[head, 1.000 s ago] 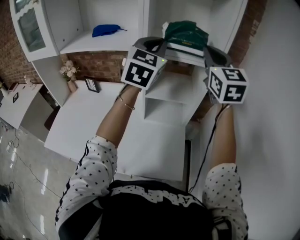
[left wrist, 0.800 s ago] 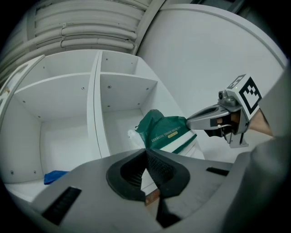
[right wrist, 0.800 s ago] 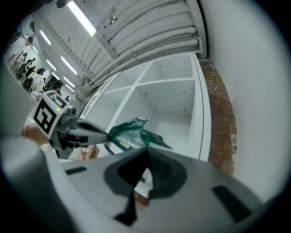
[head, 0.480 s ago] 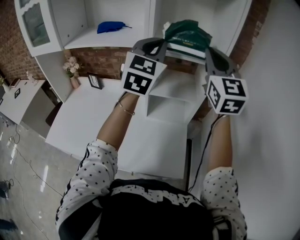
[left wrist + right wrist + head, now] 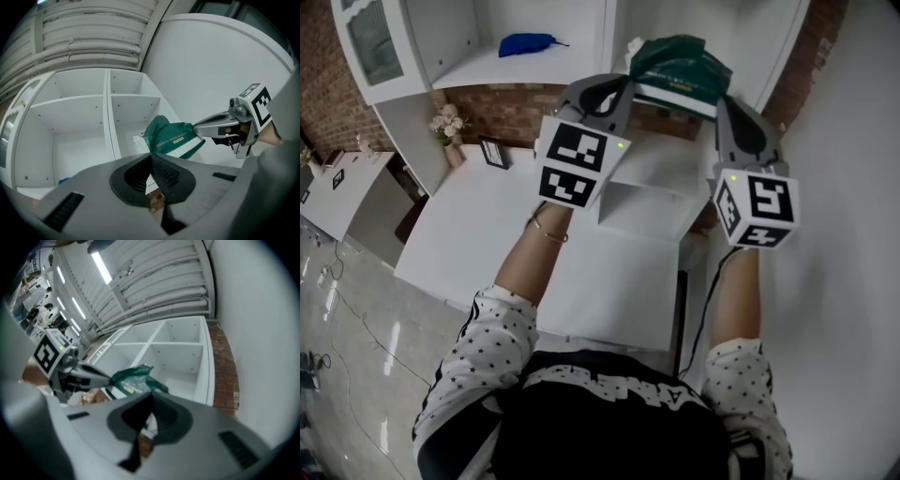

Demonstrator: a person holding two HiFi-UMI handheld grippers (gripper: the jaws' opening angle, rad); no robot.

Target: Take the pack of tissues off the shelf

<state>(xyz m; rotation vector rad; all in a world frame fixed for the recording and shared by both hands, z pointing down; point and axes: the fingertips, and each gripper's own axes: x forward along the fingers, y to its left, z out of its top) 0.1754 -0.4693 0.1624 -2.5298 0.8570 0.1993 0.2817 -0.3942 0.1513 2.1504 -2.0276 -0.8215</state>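
Note:
The pack of tissues (image 5: 680,64) is dark green with a white band, and it sits high in the head view in front of the white shelf unit (image 5: 469,70). My left gripper (image 5: 628,87) is shut, its tip pressing the pack's left side. From the other side, my right gripper (image 5: 719,92) presses in, also shut. The pack is squeezed between the two tips, not inside either pair of jaws. The left gripper view has the pack (image 5: 172,139) beyond my own closed tip (image 5: 151,158), with the right gripper (image 5: 200,127) touching it. In the right gripper view the pack (image 5: 133,379) meets the left gripper (image 5: 107,377).
A blue cloth (image 5: 528,43) lies on the left shelf board. A small flower vase (image 5: 448,127) and a picture frame (image 5: 496,152) stand at the back of the white table (image 5: 487,244). A lower cubby (image 5: 647,211) sits under the pack. A white wall is close on the right.
Both grippers have drawn back toward me and slightly lower in the head view, with the pack still pinched between their tips. Their jaws stay shut.

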